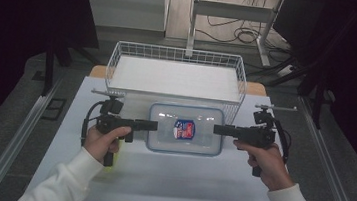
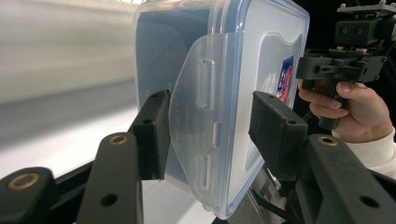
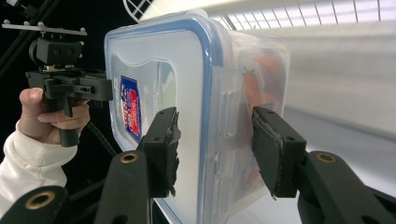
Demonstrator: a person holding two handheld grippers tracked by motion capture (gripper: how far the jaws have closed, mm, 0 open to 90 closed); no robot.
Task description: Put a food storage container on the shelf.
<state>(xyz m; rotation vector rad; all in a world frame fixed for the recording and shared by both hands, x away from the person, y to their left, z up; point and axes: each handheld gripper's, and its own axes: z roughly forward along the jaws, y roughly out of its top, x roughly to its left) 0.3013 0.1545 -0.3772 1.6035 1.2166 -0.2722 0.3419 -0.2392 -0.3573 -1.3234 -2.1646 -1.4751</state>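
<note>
A clear plastic container [image 1: 185, 130] with a blue-rimmed lid and a red-and-blue sticker lies flat at the table's middle. My left gripper [image 1: 152, 125] points at its left side and my right gripper [image 1: 216, 129] at its right side. In the left gripper view my left gripper [image 2: 210, 126] stands open around the container's side latch flap [image 2: 196, 116]. In the right gripper view my right gripper [image 3: 215, 144] is open too, one jaw over the lid [image 3: 154, 70] and the other past the latch [image 3: 229, 116]. Something orange [image 3: 261, 79] shows through the wall.
A white wire basket [image 1: 178, 55] stands just behind the container, its front rim close to both grippers. A small yellow thing [image 1: 112, 163] lies under the left hand. The white table mat [image 1: 183, 181] runs to the front edge, and metal rails flank the table.
</note>
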